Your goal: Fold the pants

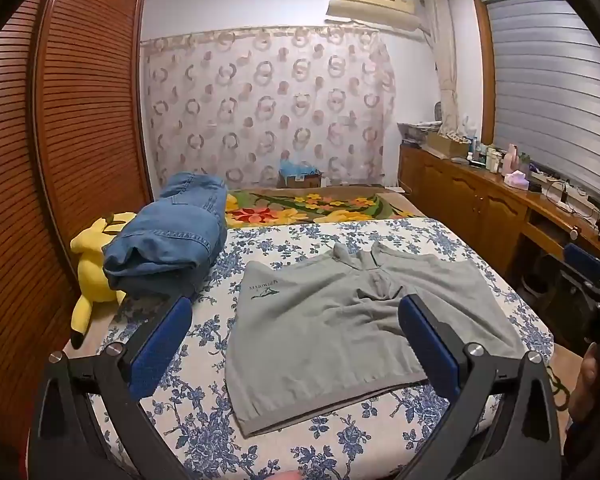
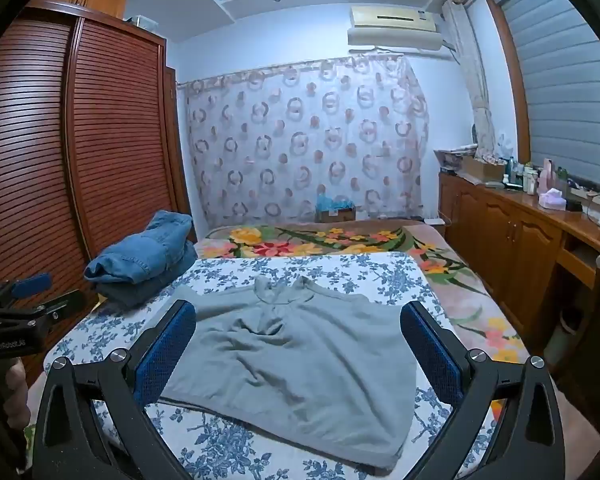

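A pair of grey pants [image 1: 340,328] [image 2: 300,356] lies spread flat on the blue-flowered bed sheet [image 1: 196,420], waistband toward me and a small dark logo on its left side. My left gripper [image 1: 296,304] hovers over the near part of the pants, its blue pads wide apart and nothing between them. In the same way my right gripper [image 2: 298,308] stands open above the pants, touching no cloth. Each gripper also shows at the edge of the other's view, held by a hand.
A stack of folded blue jeans [image 1: 168,240] sits at the bed's left, beside a yellow plush toy [image 1: 90,264]. A louvred wooden wardrobe [image 1: 80,120] runs along the left. A cluttered wooden cabinet [image 1: 480,200] lines the right. A flowered blanket [image 1: 308,204] covers the far bed.
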Available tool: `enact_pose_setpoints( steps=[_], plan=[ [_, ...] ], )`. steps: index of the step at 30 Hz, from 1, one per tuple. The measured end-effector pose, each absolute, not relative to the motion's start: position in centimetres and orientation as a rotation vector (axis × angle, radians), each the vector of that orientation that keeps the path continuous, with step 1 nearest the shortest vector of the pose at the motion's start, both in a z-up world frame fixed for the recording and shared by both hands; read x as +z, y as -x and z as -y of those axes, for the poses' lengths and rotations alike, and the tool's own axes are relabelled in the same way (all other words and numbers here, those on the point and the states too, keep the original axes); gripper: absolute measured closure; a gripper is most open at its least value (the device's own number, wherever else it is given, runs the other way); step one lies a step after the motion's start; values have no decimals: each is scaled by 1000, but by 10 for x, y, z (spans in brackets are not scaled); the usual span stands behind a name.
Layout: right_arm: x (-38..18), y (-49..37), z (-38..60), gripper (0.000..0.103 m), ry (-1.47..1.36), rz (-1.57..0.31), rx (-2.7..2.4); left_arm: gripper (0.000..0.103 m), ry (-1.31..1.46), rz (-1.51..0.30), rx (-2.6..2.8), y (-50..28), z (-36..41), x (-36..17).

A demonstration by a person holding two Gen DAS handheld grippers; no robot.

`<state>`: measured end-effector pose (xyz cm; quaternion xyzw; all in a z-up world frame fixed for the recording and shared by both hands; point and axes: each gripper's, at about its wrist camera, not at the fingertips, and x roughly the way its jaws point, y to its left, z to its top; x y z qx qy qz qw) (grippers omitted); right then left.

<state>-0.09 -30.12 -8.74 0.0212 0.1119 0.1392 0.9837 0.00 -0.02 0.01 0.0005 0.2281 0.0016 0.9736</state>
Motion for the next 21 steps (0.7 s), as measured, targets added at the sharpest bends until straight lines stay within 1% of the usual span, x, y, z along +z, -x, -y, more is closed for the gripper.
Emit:
enact_pose_setpoints(
  steps=[21],
  plan=[
    [-89,0,300,1,-31,-214,289,0,3,-456,2,0,0,0]
  ],
)
